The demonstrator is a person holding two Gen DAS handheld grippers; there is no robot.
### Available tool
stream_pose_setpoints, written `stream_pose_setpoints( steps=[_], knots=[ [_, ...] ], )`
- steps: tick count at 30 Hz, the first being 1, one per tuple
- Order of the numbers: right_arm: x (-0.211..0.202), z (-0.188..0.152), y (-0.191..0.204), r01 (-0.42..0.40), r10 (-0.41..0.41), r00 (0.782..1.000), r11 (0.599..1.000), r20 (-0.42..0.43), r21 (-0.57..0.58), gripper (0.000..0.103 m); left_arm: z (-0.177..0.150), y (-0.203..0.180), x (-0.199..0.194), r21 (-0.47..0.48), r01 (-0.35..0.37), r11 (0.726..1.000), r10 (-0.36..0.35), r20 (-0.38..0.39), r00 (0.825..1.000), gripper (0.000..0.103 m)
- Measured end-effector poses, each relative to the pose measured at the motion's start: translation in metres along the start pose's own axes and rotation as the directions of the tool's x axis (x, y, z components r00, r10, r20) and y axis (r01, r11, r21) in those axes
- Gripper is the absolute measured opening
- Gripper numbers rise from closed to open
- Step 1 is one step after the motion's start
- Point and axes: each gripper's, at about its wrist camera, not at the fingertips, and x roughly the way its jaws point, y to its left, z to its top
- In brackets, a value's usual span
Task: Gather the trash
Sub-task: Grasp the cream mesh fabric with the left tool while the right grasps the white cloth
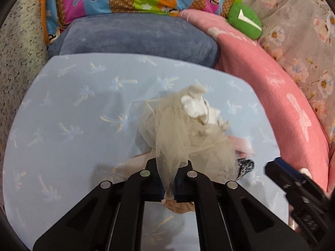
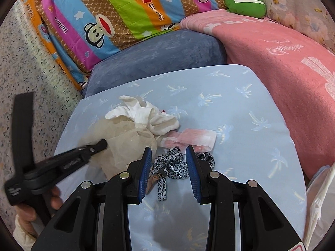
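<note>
Surface: pale blue cushion (image 1: 62, 108) printed with palm trees.
Behind it: dusty blue velvet pillow (image 1: 136, 35).
Back: striped cartoon-monkey quilt (image 2: 117, 10).
Right side: pink blanket (image 1: 272, 87), green plush (image 1: 245, 21), floral fabric (image 1: 303, 41).
Left side: speckled fabric (image 2: 27, 73).

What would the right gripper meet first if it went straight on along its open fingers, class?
Probably the leopard-print strip, which lies between the open fingers of the right gripper. Just beyond it is the pink wrapper. Depth is hard to judge in this view.
</note>
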Motion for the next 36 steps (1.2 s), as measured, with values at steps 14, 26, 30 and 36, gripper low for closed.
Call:
stream_pose_setpoints(
  steps=[14, 26, 30, 36],
  knots=[
    [0.041, 0.023, 0.035, -0.044, 0.043, 0.999, 0.999, -0.033, -0.028, 0.036, 0.033, 0.028, -0.053, -0.038, -0.042, 0.998, 0.047, 0.166, 0.985, 0.004],
    [0.099, 0.033, 0.055, -0.062, 0.057, 0.995, 0.996, -0.082, -0.057, 0.027, 0.029, 0.041, -0.034, -0.037, -0.088, 0.995, 0.092, 0.126, 0.988, 0.004],
    [0.098, 0.034, 0.053, -0.074, 0.071, 0.994, 0.996, -0.078, -0.041, 0.01, 0.029, 0.04, -0.033, -0.035, -0.086, 0.996, 0.09, 0.123, 0.988, 0.004],
    [0.058, 0.041, 0.041, -0.077, 0.077, 0.997, 0.997, -0.01, -0.01, 0.009, 0.032, 0.026, -0.046, -0.012, -0.066, 0.998, 0.067, 0.154, 0.986, 0.004]
  ],
)
